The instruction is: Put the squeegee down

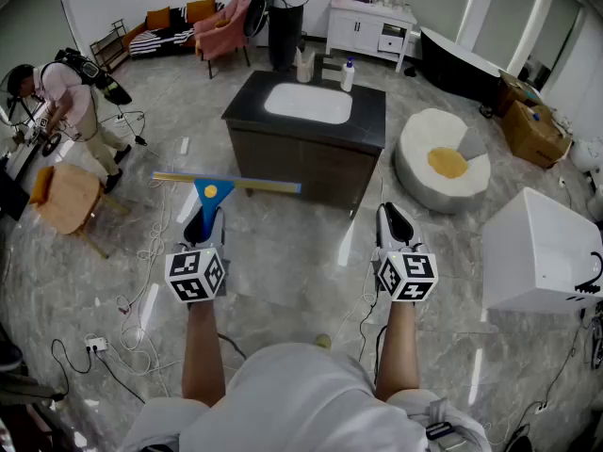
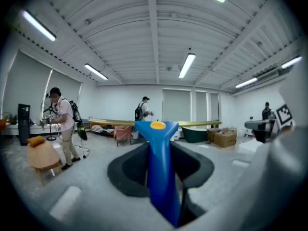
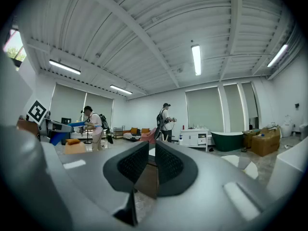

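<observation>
My left gripper (image 1: 204,217) is shut on the squeegee (image 1: 209,194) by its blue handle, held level above the floor. The squeegee's long yellow blade (image 1: 236,183) lies crosswise just ahead of the jaws, short of the dark sink cabinet (image 1: 311,163). In the left gripper view the blue handle (image 2: 160,172) runs up between the two black pads to an orange dot at its head. My right gripper (image 1: 394,222) hangs to the right at the same height. Its jaws (image 3: 150,170) stand a narrow gap apart with nothing between them.
The dark cabinet carries a white basin (image 1: 309,103) and bottles at its back edge. To the right are a white beanbag (image 1: 421,158) and a white box (image 1: 542,252). At the left are a wooden stool (image 1: 66,196), a person (image 1: 68,102) and cables (image 1: 141,328) on the floor.
</observation>
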A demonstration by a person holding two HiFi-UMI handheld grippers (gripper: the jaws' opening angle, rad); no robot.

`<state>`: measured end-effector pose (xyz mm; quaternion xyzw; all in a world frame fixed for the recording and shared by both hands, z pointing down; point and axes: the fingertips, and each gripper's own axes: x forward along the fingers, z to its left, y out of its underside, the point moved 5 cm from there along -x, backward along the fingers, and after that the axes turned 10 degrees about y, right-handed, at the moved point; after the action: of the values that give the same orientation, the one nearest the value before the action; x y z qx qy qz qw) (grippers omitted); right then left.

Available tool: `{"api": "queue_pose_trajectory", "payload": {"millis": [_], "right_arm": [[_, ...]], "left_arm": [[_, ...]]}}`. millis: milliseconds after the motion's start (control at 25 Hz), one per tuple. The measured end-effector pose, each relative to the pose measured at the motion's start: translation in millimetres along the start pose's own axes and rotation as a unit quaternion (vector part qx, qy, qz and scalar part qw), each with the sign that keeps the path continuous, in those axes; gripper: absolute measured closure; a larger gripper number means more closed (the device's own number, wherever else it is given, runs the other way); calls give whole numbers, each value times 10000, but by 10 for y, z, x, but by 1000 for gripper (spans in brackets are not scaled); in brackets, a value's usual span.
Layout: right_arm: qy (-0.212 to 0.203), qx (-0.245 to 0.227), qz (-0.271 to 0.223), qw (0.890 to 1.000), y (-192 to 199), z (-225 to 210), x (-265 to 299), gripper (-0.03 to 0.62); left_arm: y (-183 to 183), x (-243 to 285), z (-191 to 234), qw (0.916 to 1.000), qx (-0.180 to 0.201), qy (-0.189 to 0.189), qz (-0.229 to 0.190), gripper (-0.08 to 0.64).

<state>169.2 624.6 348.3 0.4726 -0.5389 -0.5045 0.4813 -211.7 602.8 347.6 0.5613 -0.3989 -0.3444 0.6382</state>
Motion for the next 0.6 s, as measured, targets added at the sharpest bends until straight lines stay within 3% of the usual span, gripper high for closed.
{"api": "queue_pose_trajectory", "payload": {"millis": [600], "right_arm": [[-90,52,-71,9999,1,-123,-16,550]], "left_arm": [[22,25,-164,10000,-20,-60,17,431]]}}
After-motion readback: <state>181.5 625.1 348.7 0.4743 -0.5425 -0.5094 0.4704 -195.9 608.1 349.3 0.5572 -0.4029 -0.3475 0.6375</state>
